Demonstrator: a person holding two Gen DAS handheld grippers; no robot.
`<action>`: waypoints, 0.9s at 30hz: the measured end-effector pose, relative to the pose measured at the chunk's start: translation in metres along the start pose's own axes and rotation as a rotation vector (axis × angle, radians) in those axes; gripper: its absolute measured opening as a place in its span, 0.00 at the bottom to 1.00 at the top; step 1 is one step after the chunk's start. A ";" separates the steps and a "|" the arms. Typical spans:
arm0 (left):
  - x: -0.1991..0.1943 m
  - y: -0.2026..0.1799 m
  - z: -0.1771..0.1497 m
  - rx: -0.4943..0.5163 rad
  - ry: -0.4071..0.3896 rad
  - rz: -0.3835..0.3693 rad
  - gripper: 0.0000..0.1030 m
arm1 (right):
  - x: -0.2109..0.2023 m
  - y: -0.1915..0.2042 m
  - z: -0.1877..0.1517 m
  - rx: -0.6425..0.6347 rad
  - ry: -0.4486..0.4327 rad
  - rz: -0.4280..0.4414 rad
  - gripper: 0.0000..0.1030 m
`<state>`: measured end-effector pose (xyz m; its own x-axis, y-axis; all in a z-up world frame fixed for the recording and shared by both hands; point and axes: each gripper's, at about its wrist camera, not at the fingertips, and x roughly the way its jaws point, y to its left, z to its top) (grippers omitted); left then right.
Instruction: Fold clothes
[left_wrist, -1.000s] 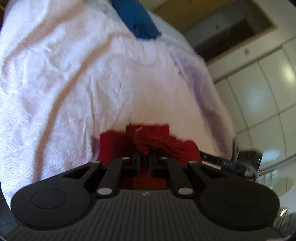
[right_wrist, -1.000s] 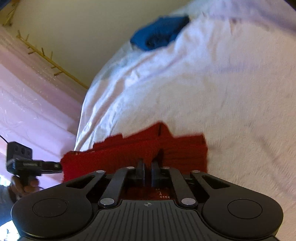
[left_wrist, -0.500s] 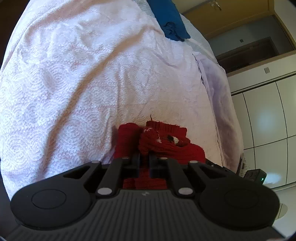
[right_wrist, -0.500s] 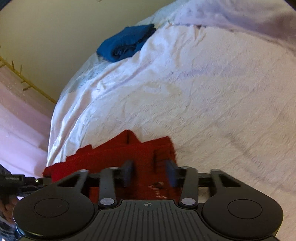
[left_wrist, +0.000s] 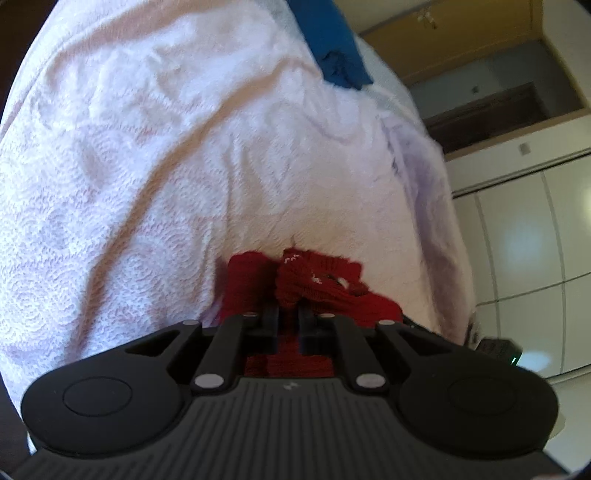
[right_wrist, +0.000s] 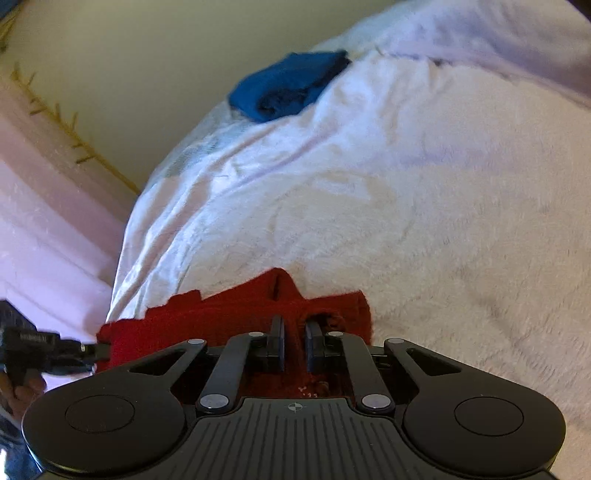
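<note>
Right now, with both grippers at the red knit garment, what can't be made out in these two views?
- Red knit garment: its near part is hidden by the left gripper body in the left wrist view and by the right gripper, closing on it, in the right wrist view.
- Garment type: bunched, cannot tell.
- Blue garment: blurred; cut off at the top edge in the left wrist view.

The red knit (right_wrist: 229, 325) lies bunched at the near edge of the bed, and the blue garment (right_wrist: 291, 86) sits crumpled far back.
</note>
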<state>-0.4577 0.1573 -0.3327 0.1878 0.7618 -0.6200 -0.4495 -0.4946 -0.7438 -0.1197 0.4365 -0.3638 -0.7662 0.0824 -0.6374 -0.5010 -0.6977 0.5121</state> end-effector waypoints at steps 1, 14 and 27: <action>-0.005 -0.003 0.000 0.014 -0.023 -0.006 0.06 | -0.004 0.002 0.002 -0.004 -0.027 -0.010 0.07; 0.003 -0.001 0.011 0.063 -0.113 0.088 0.06 | 0.039 0.026 0.022 -0.105 -0.033 -0.192 0.06; 0.019 -0.001 0.022 0.052 -0.027 0.106 0.16 | 0.028 0.033 0.026 -0.109 0.029 -0.305 0.44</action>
<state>-0.4730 0.1816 -0.3382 0.1134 0.7176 -0.6871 -0.5104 -0.5513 -0.6600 -0.1684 0.4346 -0.3496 -0.5748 0.2800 -0.7689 -0.6584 -0.7162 0.2314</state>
